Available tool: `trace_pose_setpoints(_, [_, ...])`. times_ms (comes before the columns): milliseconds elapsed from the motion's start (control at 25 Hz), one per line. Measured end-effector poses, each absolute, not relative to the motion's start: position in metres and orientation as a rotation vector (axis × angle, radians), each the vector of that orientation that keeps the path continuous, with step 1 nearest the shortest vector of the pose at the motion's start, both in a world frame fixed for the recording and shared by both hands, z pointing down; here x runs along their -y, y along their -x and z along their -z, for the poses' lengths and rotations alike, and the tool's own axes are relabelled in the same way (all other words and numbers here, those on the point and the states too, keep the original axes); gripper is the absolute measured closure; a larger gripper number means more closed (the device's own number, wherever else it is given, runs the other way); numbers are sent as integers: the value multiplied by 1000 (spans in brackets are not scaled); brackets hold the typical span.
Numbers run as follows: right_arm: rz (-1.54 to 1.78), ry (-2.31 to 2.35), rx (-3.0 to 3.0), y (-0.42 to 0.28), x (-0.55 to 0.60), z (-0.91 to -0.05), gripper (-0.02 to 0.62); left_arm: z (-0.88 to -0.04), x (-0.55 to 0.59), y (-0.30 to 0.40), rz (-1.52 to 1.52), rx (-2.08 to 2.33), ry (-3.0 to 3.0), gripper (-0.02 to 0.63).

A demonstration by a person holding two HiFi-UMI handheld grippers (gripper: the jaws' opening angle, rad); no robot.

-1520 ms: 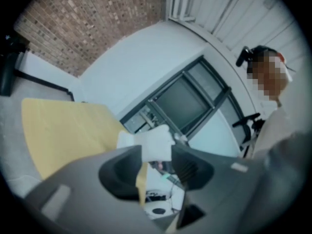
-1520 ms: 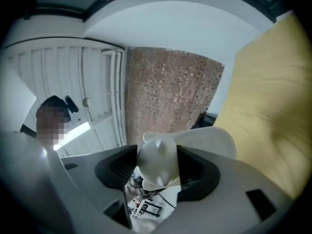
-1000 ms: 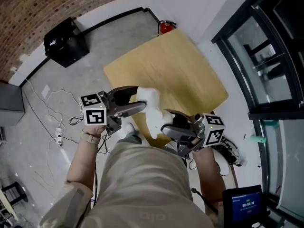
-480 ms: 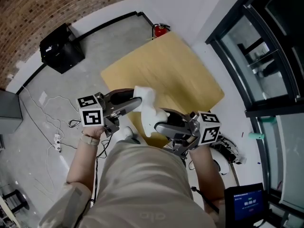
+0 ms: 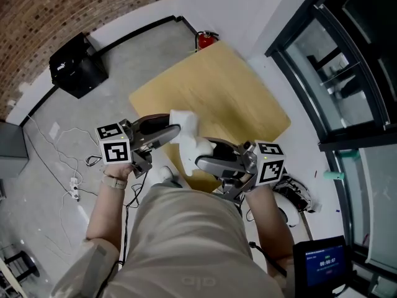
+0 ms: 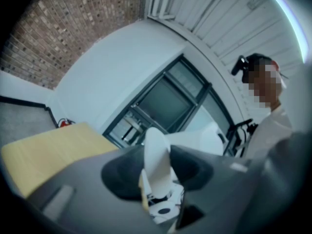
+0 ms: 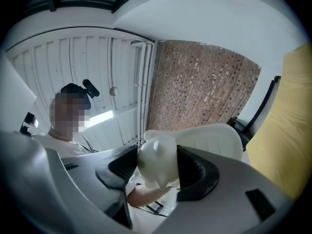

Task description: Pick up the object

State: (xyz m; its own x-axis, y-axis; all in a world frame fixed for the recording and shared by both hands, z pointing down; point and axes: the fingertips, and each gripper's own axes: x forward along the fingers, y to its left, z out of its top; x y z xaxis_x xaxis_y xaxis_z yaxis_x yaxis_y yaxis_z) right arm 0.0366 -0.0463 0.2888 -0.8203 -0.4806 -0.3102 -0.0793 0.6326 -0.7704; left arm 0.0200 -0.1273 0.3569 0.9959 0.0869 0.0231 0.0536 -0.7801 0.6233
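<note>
Head view: you hold white object (image 5: 186, 136) in front of you, over near edge of table (image 5: 214, 85), between both grippers.
Left gripper view: your left gripper (image 6: 157, 156) has just been closing; jaws pinch object's thin edge.
Right gripper view: your right gripper (image 7: 158, 167) clamps object's bulky rounded end.

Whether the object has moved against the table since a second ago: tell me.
No. The object hangs over the table's near edge as before; both slid left together in the head view.
</note>
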Motion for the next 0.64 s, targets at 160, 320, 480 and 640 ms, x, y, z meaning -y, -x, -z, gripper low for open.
trace_pose_setpoints(160, [1089,434,-2347,-37,48,-290,345,-359,128,-19,-73,-89,-2461,445])
trace_pose_setpoints(320, [1094,430,-2331,-37,48,-291,344,-359,128,-19,-73,-86,-2454,445])
trace_pose_setpoints(480, [1089,421,-2319,-37,48,-291,344,-359,127,-18,-75,-86,-2458,445])
trace_pose_setpoints(640, [1091,418,-2312,-37,48,-291,344,-360,128,-17,-84,-88,-2456,445])
